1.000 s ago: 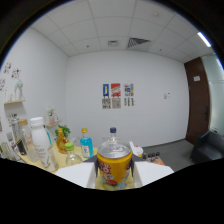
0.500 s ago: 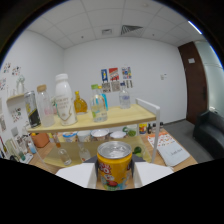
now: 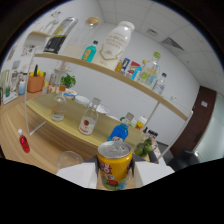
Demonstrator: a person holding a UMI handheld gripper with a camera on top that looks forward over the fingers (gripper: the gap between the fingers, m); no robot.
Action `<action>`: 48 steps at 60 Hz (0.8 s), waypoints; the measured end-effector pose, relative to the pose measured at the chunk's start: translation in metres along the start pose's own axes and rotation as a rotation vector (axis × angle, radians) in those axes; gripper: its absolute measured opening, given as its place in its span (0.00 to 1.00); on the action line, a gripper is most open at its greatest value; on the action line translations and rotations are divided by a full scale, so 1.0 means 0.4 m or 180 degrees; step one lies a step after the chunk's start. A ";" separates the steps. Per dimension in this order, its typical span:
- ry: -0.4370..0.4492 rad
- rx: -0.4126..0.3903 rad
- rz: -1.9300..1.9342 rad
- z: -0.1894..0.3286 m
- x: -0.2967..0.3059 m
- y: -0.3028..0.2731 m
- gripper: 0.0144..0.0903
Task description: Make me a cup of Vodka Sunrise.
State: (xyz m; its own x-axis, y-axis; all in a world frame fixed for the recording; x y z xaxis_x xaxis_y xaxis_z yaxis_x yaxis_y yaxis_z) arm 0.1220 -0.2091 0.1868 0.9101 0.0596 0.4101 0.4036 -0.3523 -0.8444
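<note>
Tilted since before — shelf (image 3: 125, 80) slants over wooden table (image 3: 45, 137) — tool (image 3: 115, 175) clamped on can (image 3: 115, 164).

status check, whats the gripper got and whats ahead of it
Gripper shut on yellow can. Empty glass on table beside the fingers. Bottles crowd the table ahead, clear bottle nearest; nothing blocking yet.

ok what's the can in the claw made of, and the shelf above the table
The can looks like thin metal: silvery shiny top, glossy printed yellow side, pressed between both fingers of the claw. The shelf looks like pale wood board on white, probably metal, posts.
</note>
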 end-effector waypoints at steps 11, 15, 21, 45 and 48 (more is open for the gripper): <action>0.0123 0.0095 -0.1393 0.003 -0.013 -0.035 0.48; 0.0157 0.0139 -0.1927 0.006 -0.025 -0.048 0.48; 0.0256 0.0234 -0.2793 0.003 -0.040 -0.071 0.48; 0.0572 0.0248 -0.4965 0.012 -0.084 -0.055 0.48; 0.0565 0.0245 -0.4919 0.011 -0.088 -0.057 0.48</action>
State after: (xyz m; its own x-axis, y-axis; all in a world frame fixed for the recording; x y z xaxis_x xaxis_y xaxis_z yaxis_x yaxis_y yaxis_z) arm 0.0813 -0.1992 0.1900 -0.3992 0.1968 0.8955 0.9127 -0.0079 0.4086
